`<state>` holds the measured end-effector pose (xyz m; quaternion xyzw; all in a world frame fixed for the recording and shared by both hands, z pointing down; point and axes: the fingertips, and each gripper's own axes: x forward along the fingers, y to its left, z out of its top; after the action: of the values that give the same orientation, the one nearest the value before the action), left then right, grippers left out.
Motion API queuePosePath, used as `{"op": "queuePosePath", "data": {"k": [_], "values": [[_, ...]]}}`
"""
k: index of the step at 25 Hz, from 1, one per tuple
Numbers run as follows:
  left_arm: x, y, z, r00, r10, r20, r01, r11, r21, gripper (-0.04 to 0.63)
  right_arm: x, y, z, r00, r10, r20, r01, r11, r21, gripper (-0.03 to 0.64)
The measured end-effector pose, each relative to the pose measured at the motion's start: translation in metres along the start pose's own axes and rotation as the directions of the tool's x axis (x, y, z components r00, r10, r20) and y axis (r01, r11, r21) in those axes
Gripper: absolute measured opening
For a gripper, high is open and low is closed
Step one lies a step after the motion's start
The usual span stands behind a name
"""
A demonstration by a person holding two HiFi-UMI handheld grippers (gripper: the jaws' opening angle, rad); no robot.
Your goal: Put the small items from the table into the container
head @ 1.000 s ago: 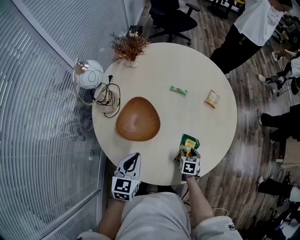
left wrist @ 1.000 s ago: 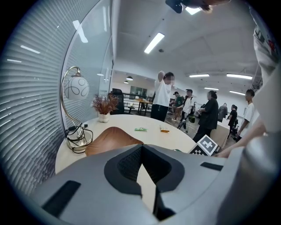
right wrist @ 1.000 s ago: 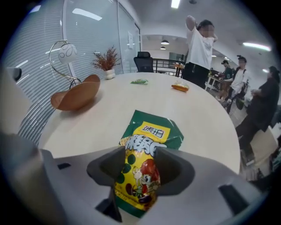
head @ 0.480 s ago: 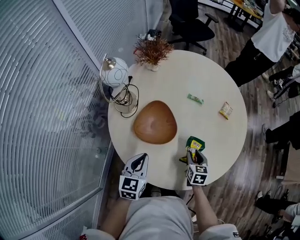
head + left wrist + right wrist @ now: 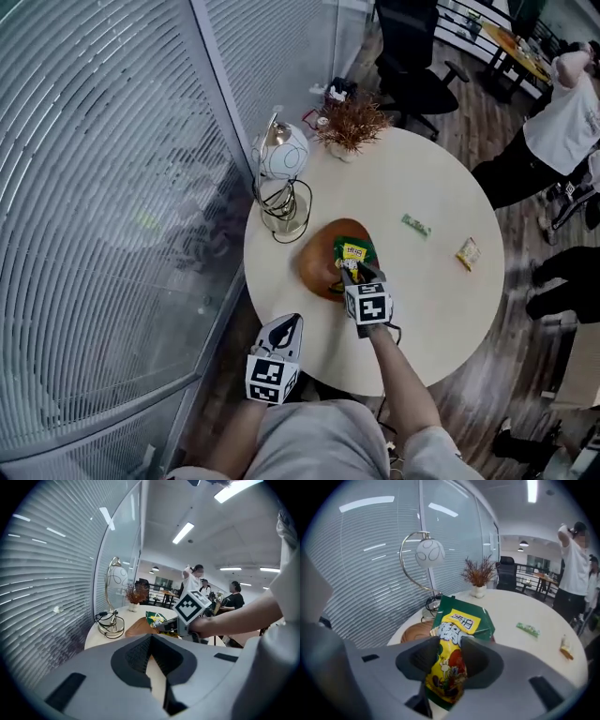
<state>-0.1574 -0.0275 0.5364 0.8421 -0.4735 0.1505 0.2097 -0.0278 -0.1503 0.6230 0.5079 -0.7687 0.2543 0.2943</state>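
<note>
Okay, my right gripper [image 5: 350, 270] is clamped on the snack bag [image 5: 454, 639]. The jaws are about half closed and the pads press on the bag's lower half, while the top sticks out past the tips. The bag is green with a yellow front. A yellow patch near the top carries two dark Chinese characters with bigger white ones under it, too small for me to read for sure. A cartoon figure is printed lower down.

In the head view the bag sits over the 3 o'clock side of the wooden bowl [image 5: 319, 255]. I can't tell whether it touches the wood. The bowl lies toward 9 o'clock of the round table [image 5: 427, 314].

My left gripper [image 5: 292, 320] is at the table's 7 o'clock edge. Its jaws are together at the tips with nothing between them. The cube on each gripper has black-and-white square markers and no text.

Two small items lie on the table. A green wrapped bar [image 5: 415, 225] is at about 1 o'clock, its print unreadable. A yellow packet [image 5: 468, 253] is near the 3 o'clock edge, also unreadable.

The globe lamp [image 5: 282, 155] with its coiled cable [image 5: 286, 204] is at 10 o'clock, and the dried plant [image 5: 352, 122] is at 12.
</note>
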Motion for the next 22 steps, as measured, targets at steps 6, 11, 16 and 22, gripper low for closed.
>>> {"op": "queuePosePath", "data": {"k": [6,11,16,22], "values": [[-0.014,0.02,-0.002,1.0,0.021,0.0,-0.021,0.999,-0.025,-0.006,0.025,0.002,-0.015,0.994,-0.07,-0.086,0.065,0.996,-0.059,0.19],[-0.021,0.027,0.006,1.0,0.023,0.007,-0.023,0.999,-0.039,-0.006,-0.011,0.012,-0.004,0.995,-0.097,-0.005,0.097,0.994,-0.05,0.134],[-0.001,0.013,0.007,0.998,-0.053,0.013,0.053,0.999,-0.008,-0.006,-0.089,0.034,0.001,0.968,-0.035,0.249,0.025,0.999,0.044,0.016],[0.024,-0.012,-0.001,0.985,-0.172,0.002,0.171,0.984,0.044,-0.006,-0.158,0.049,-0.033,0.919,-0.102,0.382,0.067,0.992,0.104,0.015]]}}
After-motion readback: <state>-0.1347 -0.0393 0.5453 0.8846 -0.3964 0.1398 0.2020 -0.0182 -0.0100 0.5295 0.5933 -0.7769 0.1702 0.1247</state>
